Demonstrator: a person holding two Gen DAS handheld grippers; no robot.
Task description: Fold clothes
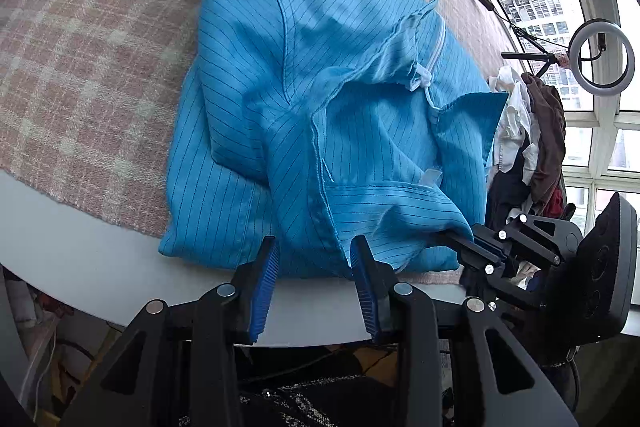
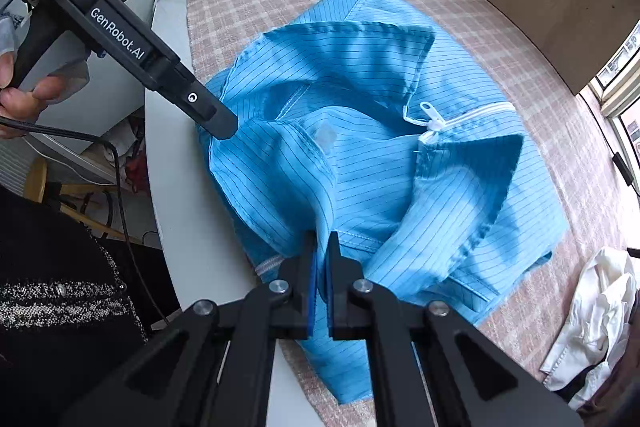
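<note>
Your right gripper [image 2: 320, 259] sits nearest the lens, jaws nearly closed and pinching a raised fold of the blue pinstriped garment [image 2: 360, 155] near the table's [image 2: 176, 187] rounded white near edge. Your left gripper [image 1: 314, 259] has its blue-padded jaws part-way open with no fabric between them; it hovers at that near edge, just short of the garment's hem. In the right wrist view, white lettering "GenRobot.AI" runs along the left gripper's black body. The garment lies crumpled on the pink checked cloth [image 2: 500, 39] covering the table, white zipper [image 2: 448, 121] partly open. Other clothes [image 1: 528, 131] are heaped at the table's window-side edge.
</note>
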